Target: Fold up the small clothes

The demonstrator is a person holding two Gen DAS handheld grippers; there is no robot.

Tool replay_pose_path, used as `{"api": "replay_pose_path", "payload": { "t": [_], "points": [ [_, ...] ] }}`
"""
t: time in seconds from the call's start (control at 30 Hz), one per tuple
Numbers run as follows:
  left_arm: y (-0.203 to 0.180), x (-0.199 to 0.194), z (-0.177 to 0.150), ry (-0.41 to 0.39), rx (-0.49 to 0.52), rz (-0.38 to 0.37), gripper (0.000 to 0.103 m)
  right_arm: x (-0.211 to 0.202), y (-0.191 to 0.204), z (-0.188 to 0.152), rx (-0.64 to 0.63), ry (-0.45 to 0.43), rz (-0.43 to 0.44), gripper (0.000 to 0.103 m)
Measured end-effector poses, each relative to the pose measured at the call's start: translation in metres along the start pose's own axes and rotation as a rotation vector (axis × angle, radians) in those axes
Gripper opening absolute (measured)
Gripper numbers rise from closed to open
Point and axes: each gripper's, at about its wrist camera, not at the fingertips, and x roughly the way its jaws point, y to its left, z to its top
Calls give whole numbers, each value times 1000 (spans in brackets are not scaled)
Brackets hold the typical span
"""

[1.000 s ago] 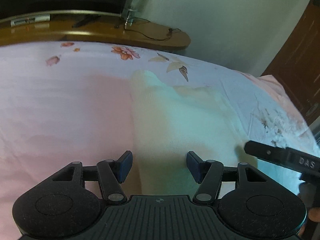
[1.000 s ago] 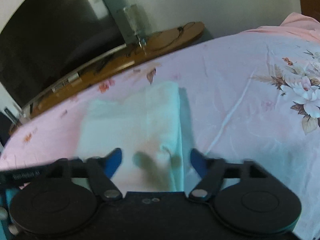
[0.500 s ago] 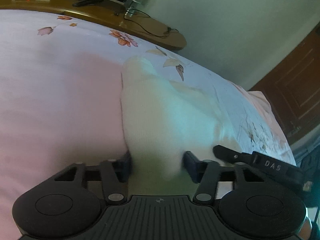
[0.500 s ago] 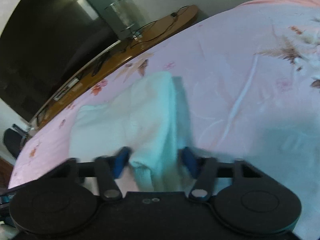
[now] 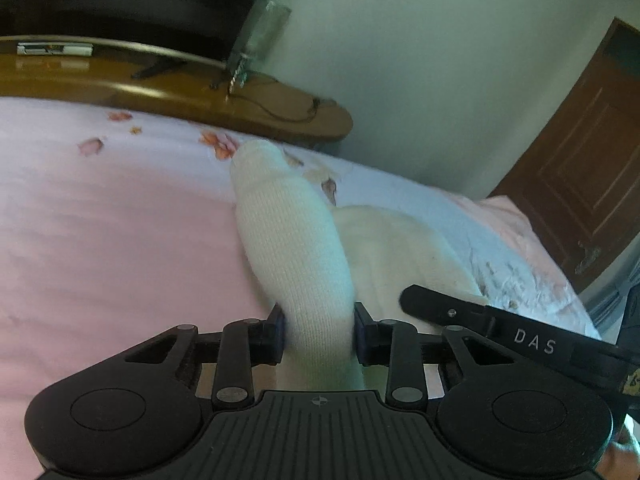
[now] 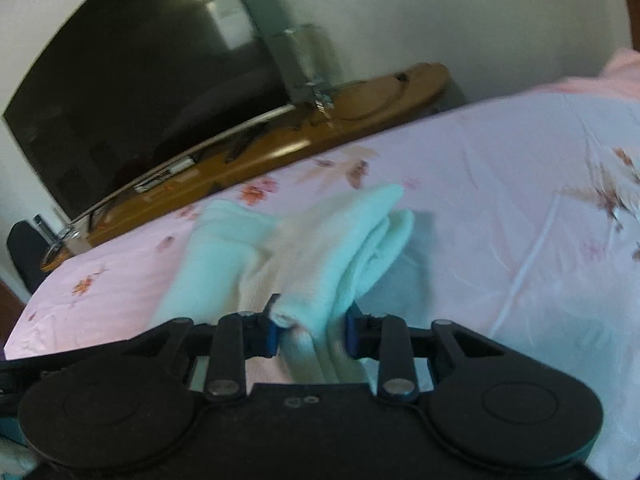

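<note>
A small white knit garment lies on the pink floral bedsheet. My left gripper is shut on its near left edge and lifts it, so the cloth stands up in a ridge. My right gripper is shut on the near right edge of the same garment, which bunches up and rises from the sheet. The right gripper's black finger marked DAS shows in the left wrist view, close to my left gripper's right side.
A wooden TV bench with cables and a dark television stands beyond the bed's far edge. A brown wooden door is at the right. A glass object stands on the bench.
Both grippers went from open over the flat garment to shut on its near edge. They have lifted it, so the cloth now rises in ridges off the sheet.
</note>
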Motion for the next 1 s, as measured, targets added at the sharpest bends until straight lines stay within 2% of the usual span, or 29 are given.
{"api": "replay_pose_path", "payload": {
  "t": [0.13, 0.27, 0.43, 0.6, 0.73, 0.87, 1.0],
  "points": [
    [14, -34, 5, -43, 0, 27, 33, -11, 26, 7, -29, -15, 50, 29],
    [37, -70, 8, -86, -4, 84, 33, -17, 60, 10, -71, -24, 118, 29],
    [79, -104, 13, -104, -25, 162, 33, -6, 103, 4, -87, -6, 202, 29],
    [121, -117, 9, -93, -43, 224, 33, 16, 139, -12, -85, 29, 257, 29],
    [151, -113, -3, -77, -55, 257, 33, 35, 156, -29, -97, 55, 257, 29],
    [176, -97, -21, -25, -85, 299, 34, 53, 154, -44, -102, 88, 224, 30],
    [190, -90, -32, -23, -148, 290, 43, 71, 146, -60, -74, 151, 182, 36]
  ]
}}
